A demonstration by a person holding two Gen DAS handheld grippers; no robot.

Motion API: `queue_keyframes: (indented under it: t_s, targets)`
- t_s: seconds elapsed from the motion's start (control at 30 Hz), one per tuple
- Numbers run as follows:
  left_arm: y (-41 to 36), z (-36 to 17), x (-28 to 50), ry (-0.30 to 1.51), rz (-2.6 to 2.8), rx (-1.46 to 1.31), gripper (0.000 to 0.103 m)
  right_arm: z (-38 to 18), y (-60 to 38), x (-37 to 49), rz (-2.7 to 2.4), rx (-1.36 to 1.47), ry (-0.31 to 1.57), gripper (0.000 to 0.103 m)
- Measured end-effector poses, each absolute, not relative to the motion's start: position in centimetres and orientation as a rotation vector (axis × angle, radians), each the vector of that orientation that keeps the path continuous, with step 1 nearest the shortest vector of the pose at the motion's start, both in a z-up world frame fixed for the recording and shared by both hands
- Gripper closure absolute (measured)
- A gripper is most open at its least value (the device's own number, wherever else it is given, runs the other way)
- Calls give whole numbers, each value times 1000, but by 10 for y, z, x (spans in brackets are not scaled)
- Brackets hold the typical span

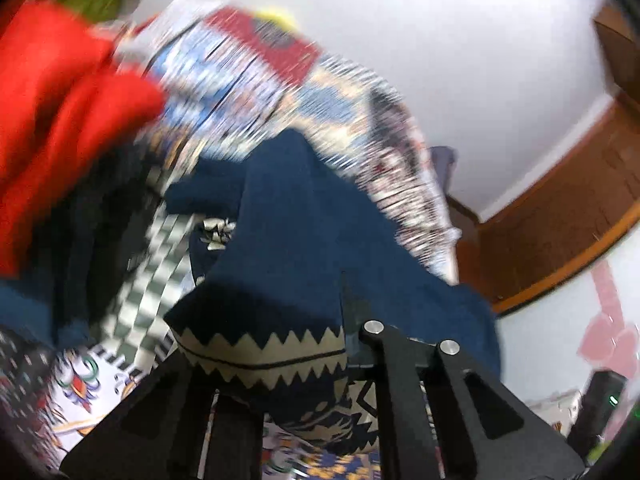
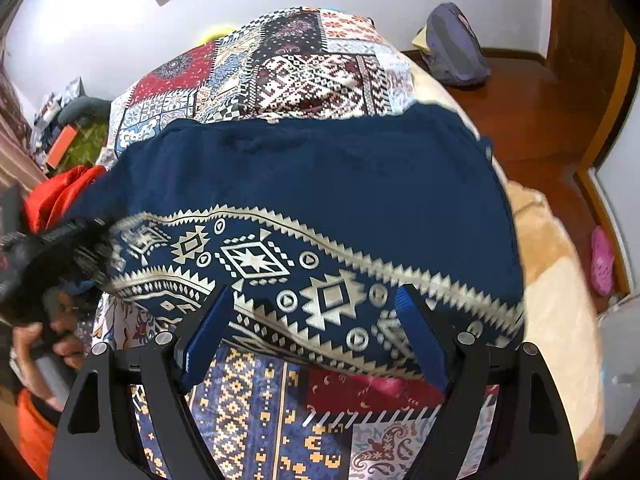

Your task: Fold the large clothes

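A large navy garment (image 2: pixel 320 172) with a cream zigzag-patterned hem (image 2: pixel 256 260) lies spread across the bed. My left gripper (image 1: pixel 280 364) is shut on the hem's left corner, and cloth drapes over its fingers; the picture is blurred. In the right wrist view the left gripper (image 2: pixel 60 248) shows at the left edge, with the hem pulled up to it. My right gripper (image 2: pixel 314 300) stands open just over the hem, its blue pads (image 2: pixel 212 332) either side of the patterned band and not pressing on it.
A patchwork bedspread (image 2: pixel 304 68) covers the bed. A red garment (image 1: pixel 52 120) lies bunched at the left. A beige blanket (image 2: pixel 552 280) lies at the bed's right edge. A purple bag (image 2: pixel 456 48) and a pink slipper (image 2: pixel 602 260) are on the wooden floor.
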State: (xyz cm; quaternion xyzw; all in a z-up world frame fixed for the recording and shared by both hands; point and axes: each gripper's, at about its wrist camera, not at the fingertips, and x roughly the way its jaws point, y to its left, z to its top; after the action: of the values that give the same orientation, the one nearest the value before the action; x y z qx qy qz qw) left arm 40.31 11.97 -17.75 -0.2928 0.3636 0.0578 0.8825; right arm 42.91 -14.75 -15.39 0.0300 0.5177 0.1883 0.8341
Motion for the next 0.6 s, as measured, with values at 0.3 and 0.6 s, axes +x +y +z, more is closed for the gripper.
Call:
queue_keyframes:
  t_s: [0.3, 0.6]
  targets:
    - [109, -64, 327, 510, 114, -287, 93, -122, -77, 428, 535, 43, 1038, 23]
    - [100, -123, 310, 624, 155, 59, 93, -189, 26, 381, 690, -192, 1126, 21]
